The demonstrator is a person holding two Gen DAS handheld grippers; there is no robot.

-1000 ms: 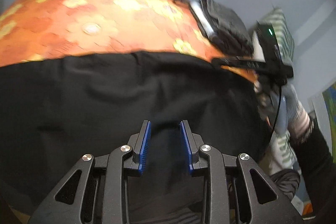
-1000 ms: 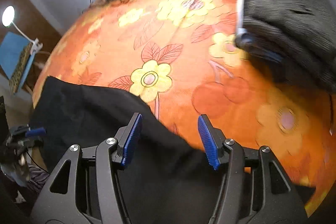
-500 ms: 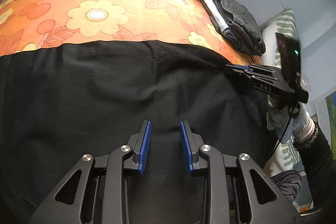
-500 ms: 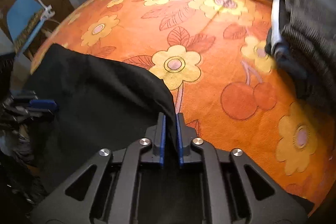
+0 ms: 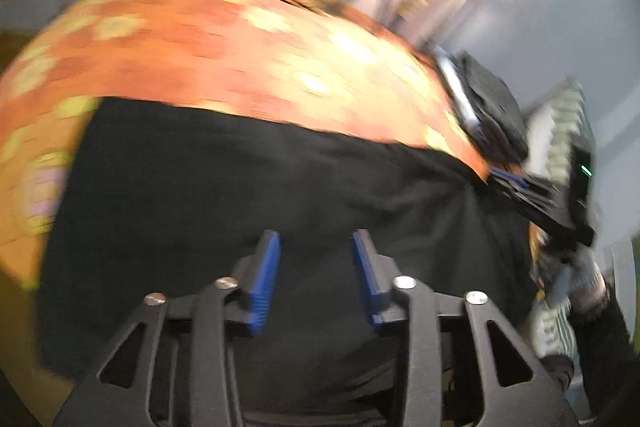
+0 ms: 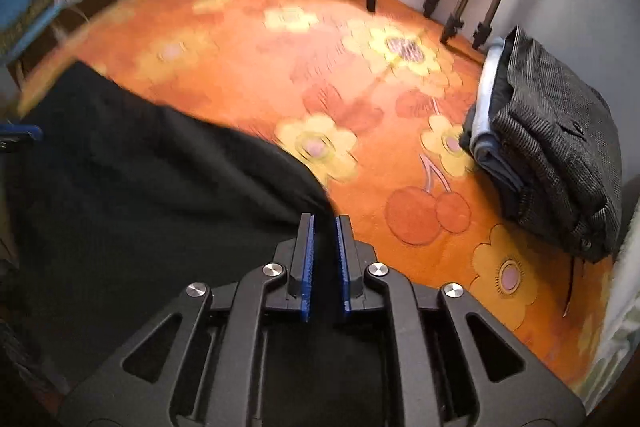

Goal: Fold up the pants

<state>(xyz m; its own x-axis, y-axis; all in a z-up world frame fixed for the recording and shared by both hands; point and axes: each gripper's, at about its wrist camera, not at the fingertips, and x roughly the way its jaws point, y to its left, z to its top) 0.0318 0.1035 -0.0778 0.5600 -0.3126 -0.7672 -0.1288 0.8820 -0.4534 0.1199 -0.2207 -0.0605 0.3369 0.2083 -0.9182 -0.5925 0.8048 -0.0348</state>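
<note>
One pair of black pants [image 6: 152, 211] lies spread on the near left of the orange floral bedspread [image 6: 304, 67]. The right gripper [image 6: 325, 227] pinches the pants' edge, jaws easing apart. The left gripper [image 5: 316, 251] is opening above the cloth, gripping nothing. One stack of folded garments [image 6: 552, 147] sits far right; three tripods stand beyond.

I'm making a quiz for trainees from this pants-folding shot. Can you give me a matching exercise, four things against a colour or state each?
Things:
1. pants
2. bedspread
3. right gripper
4. folded clothes

Descriptions:
A. stacked at the bed's right edge
B. orange with flowers
C. plain black, spread flat
D. pinching black fabric

Pairs: 1-C, 2-B, 3-D, 4-A
</note>
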